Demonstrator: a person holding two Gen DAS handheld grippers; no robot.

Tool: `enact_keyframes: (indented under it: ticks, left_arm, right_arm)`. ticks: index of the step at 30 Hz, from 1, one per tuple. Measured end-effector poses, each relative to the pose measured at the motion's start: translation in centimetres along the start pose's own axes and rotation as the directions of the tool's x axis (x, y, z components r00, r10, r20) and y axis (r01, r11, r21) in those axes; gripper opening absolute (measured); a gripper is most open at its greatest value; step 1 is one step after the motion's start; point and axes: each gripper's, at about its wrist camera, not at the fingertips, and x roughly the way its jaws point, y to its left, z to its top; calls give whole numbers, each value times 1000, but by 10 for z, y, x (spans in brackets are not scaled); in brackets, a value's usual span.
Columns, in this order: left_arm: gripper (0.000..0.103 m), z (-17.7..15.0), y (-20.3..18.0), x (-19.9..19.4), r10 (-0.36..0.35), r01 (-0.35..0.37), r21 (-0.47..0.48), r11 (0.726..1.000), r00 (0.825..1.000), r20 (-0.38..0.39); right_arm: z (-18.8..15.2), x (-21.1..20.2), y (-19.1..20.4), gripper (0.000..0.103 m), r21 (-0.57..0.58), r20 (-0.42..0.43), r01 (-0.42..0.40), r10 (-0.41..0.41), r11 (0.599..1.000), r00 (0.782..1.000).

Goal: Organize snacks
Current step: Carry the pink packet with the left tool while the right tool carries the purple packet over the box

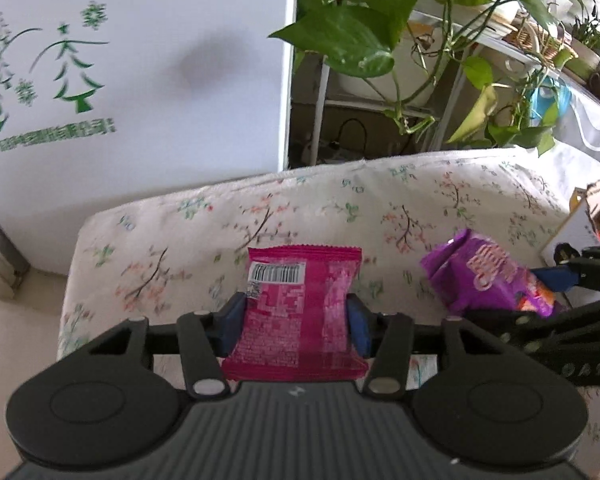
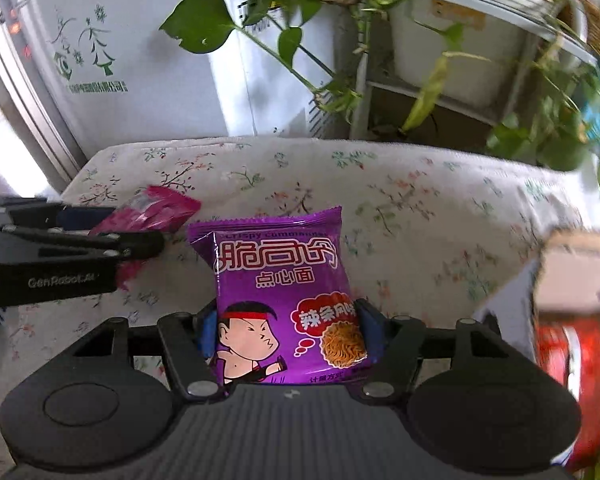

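Observation:
My left gripper point(image 1: 296, 326) is shut on a pink snack packet point(image 1: 300, 304), its blue pads pressing both side edges; the barcode side faces the camera. The packet hangs just above the floral-covered table point(image 1: 172, 232). My right gripper point(image 2: 290, 330) is shut on a purple noodle snack packet point(image 2: 280, 292) with a cartoon boy printed on it, held upright over the same cloth. In the left wrist view the purple packet point(image 1: 488, 276) shows at right in the other gripper point(image 1: 556, 292). The right wrist view has the pink packet point(image 2: 156, 212) at left in the left gripper point(image 2: 100, 236).
A cardboard box point(image 2: 576, 276) with red packaging inside point(image 2: 572, 368) stands at the table's right end. A white appliance with green tree print point(image 1: 120, 80) stands behind at left. A plant rack with trailing leaves point(image 1: 380, 32) stands behind the table.

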Motion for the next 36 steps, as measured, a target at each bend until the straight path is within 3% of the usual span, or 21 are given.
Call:
enact_keyframes:
  ticks: [14, 21, 30, 36]
  left_arm:
    - [51, -49, -1, -64, 21, -13, -166, 986, 999, 47]
    - [52, -84, -16, -100, 0, 17, -198, 980, 997, 82]
    - [52, -128, -23, -131, 46, -26, -220, 975, 995, 83]
    - [52, -136, -26, -145, 78, -54, -246, 968, 993, 86]
  right_arm:
    - [-32, -63, 8, 73, 46, 26, 22, -23, 999, 999]
    - [-57, -96, 18, 73, 38, 38, 3, -5, 999, 999]
    - [-92, -124, 27, 73, 19, 51, -18, 17, 1000, 999]
    - [-91, -134, 26, 73, 0, 86, -10, 10, 1000, 996]
